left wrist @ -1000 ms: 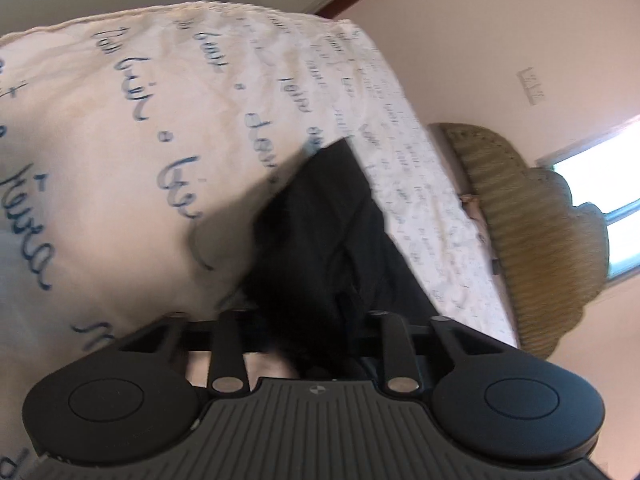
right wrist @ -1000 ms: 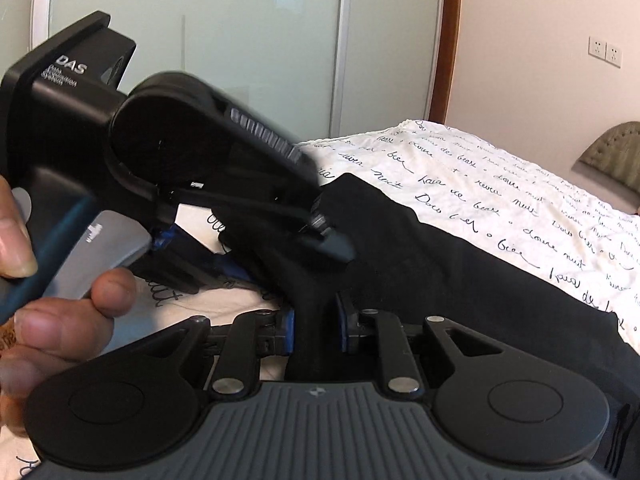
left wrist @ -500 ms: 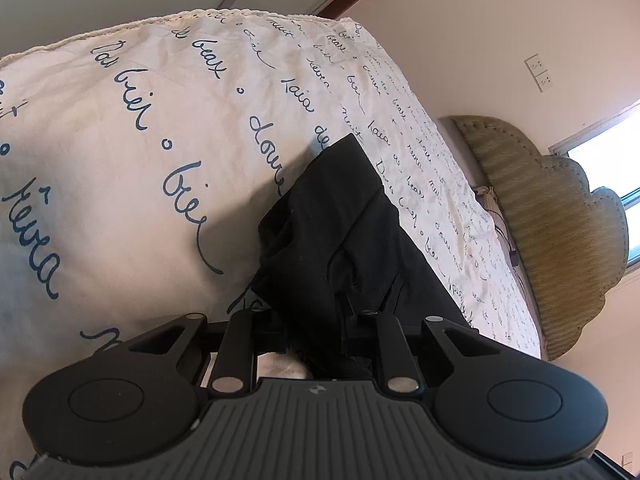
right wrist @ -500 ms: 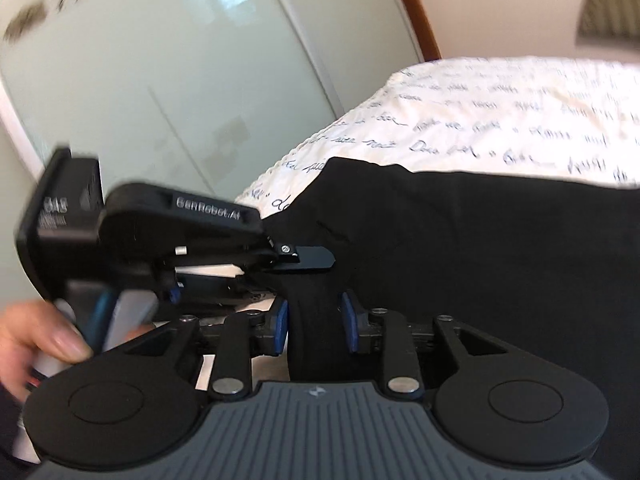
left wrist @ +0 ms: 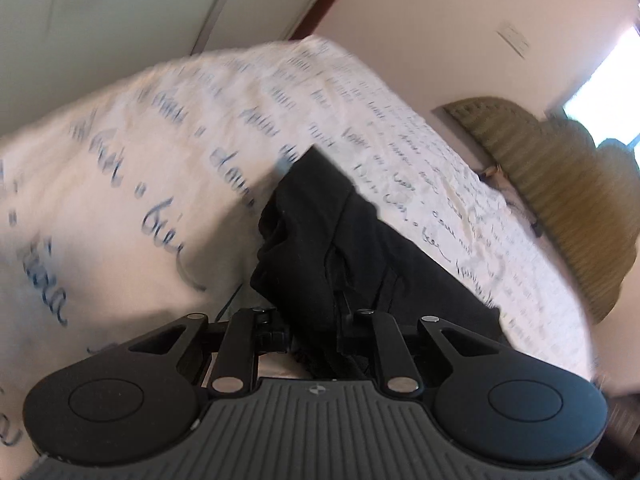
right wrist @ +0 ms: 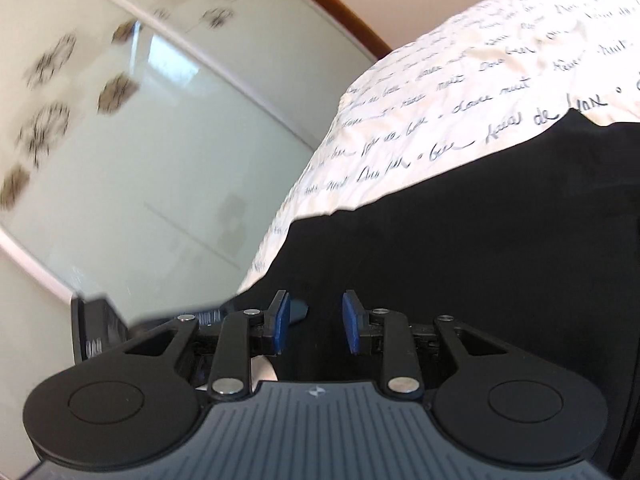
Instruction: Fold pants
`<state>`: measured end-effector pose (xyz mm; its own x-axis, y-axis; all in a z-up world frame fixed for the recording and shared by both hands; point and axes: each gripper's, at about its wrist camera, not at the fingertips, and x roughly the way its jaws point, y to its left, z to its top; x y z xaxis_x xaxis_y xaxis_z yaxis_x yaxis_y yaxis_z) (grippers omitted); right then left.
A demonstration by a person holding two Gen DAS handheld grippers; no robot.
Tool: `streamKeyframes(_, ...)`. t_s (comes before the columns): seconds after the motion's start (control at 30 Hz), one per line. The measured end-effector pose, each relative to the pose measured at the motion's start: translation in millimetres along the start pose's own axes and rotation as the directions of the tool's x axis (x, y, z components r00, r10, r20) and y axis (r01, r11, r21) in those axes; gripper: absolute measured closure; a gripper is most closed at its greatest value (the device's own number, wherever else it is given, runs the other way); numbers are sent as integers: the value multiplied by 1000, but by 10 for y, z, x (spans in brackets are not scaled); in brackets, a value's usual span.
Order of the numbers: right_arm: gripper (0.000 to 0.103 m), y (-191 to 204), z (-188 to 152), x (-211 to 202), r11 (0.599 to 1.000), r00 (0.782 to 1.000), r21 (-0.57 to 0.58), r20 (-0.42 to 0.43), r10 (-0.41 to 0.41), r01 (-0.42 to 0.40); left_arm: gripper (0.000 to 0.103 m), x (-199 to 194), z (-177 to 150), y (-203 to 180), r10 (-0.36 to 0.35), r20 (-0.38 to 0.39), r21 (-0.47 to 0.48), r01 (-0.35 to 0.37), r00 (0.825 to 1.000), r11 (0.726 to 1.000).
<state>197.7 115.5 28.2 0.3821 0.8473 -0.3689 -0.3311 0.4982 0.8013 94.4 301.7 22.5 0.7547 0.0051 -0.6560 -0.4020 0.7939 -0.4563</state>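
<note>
- On the bed [left wrist: 168,184], our black pants [left wrist: 320,248] lie bunched, running toward 5 o'clock.
- Our left claw [left wrist: 314,332] is clamped on their fabric.
- Our right claw [right wrist: 314,324] also grips pants [right wrist: 480,248] cloth between blue pads [right wrist: 281,322].

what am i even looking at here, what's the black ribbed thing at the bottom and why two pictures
Each picture comes from a fisheye camera mounted on a handheld gripper; a person holds one in each hand. The ribbed black part at the bottom is the gripper's own body, with its jaws in front. The left gripper is closed on bunched black pants. The right gripper, with blue pads, also has the pants' fabric between its jaws. The pants lie on a bed covered in white fabric with blue handwriting. Behind are a frosted glass door and a padded headboard.
</note>
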Motion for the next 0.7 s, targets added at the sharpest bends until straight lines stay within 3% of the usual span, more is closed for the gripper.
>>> streamKeyframes(0.03, 63, -19, 31, 17, 1000, 1000, 17, -10, 3, -3, 86, -32, -24, -87, 15, 20, 54, -16, 1000, 998)
streamKeyframes(0.1, 37, -48, 78, 38, 999, 1000, 48, -22, -6, 7, 87, -102, -105, -296, 46, 78, 185, -60, 996, 981)
streamKeyframes(0.2, 34, -161, 110, 32, 993, 999, 114, -21, 43, -40, 87, -180, -325, -637, 47, 160, 392, -107, 986, 914)
streamKeyframes(0.3, 33, -319, 127, -5, 981, 998, 182, -19, 64, -59, 87, -158, -554, -879, 15, 170, 513, -102, 985, 852)
streamKeyframes(0.37, 32, -403, 119, -30, 975, 997, 211, -28, 70, -63, 87, -108, -676, -968, -22, 148, 547, -64, 989, 834)
streamKeyframes(0.43, 30, -469, 76, -66, 971, 997, 232, -34, 62, -52, 84, -56, -733, -1004, -53, 119, 544, -20, 992, 839)
streamKeyframes(0.5, 30, -522, 72, -101, 965, 998, 255, -24, 59, -52, 74, -16, -754, -1001, -87, 88, 542, 25, 992, 840)
streamKeyframes(0.6, 30, -638, 82, -119, 948, 997, 310, 5, 81, -78, 73, -15, -769, -954, -146, 54, 533, 95, 988, 841)
streamKeyframes(0.7, 26, -753, 63, -151, 917, 990, 372, 56, 133, -144, 78, 5, -804, -946, -142, 42, 550, 95, 989, 830)
